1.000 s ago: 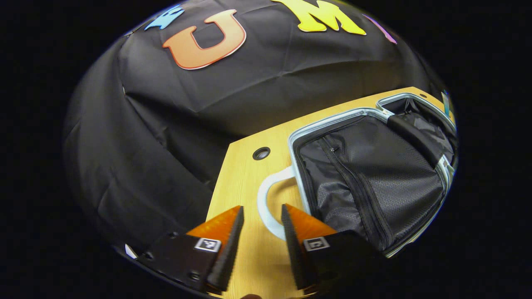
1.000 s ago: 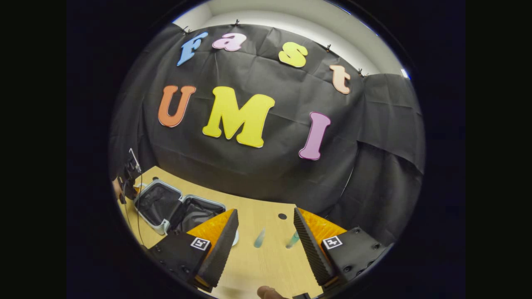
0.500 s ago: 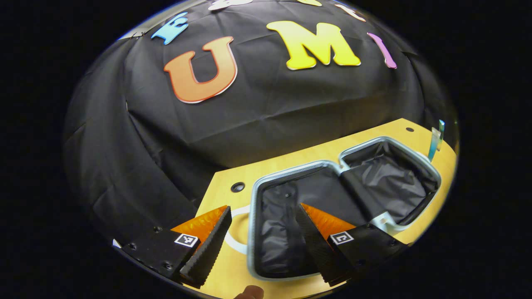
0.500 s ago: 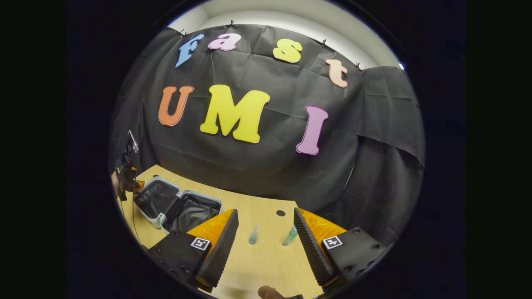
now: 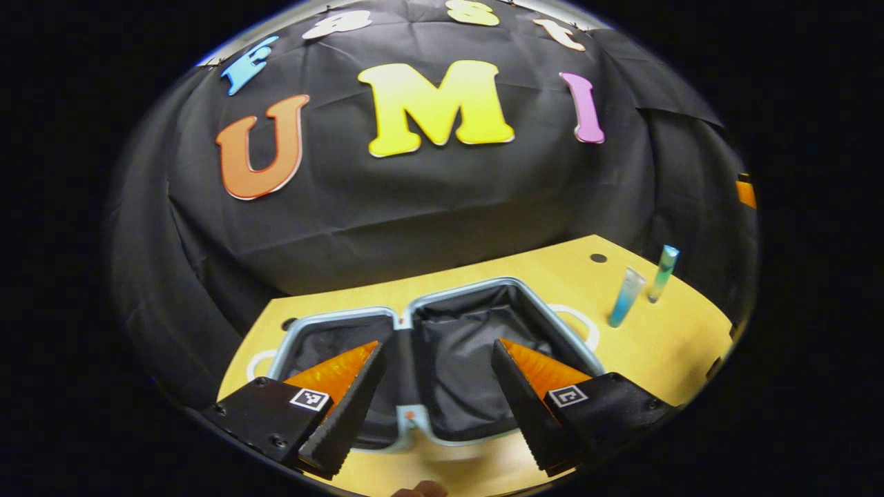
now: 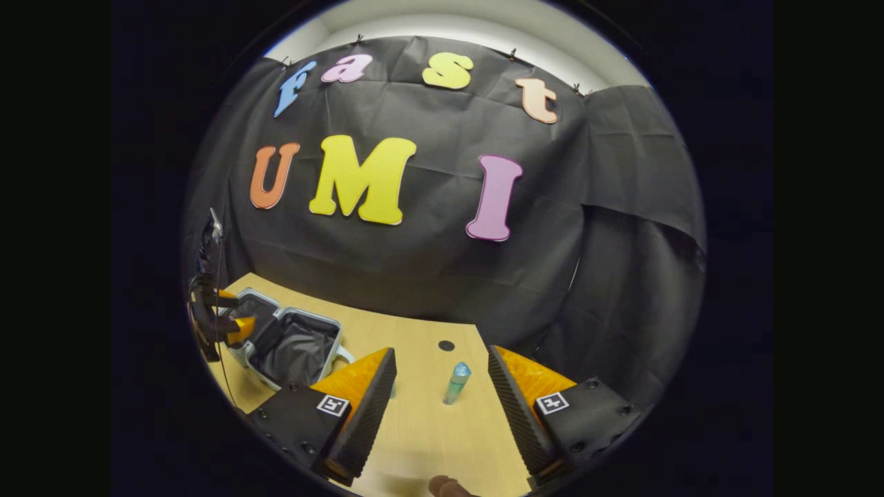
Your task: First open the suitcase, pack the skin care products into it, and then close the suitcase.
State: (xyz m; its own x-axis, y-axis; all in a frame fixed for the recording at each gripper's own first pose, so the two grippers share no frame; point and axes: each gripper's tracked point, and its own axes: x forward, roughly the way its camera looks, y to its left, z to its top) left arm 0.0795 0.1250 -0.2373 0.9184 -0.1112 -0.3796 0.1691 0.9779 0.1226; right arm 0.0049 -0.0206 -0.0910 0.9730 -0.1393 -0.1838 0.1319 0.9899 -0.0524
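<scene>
1. Black lining fills both halves of the suitcase (image 5: 449, 359), which lies flat open on the pale wooden desk (image 5: 663, 338), its light rim facing up.
2. My left tongs (image 5: 434, 386) hang just above the suitcase with a wide gap between the fingers and nothing held; one finger lies over each half in the left gripper view.
3. Two blue-green skin care tubes (image 5: 627, 295) stand upright on the desk to the right of the suitcase, close beside each other and apart from the case.
4. A white loop handle (image 5: 583, 324) shows at the suitcase's right side, and another at its left.
5. My right tongs (image 6: 442, 386) are spread wide too, gripping nothing, held over the bare desk.
6. In the right gripper view one tube (image 6: 456, 382) stands between my fingers but farther off, touching neither; the second is mostly hidden behind the left finger.
7. From there the open suitcase (image 6: 290, 345) lies to the left, with my left tongs (image 6: 235, 324) just over it.
8. A small round hole (image 6: 447, 345) sits in the desk beyond the tube.
</scene>
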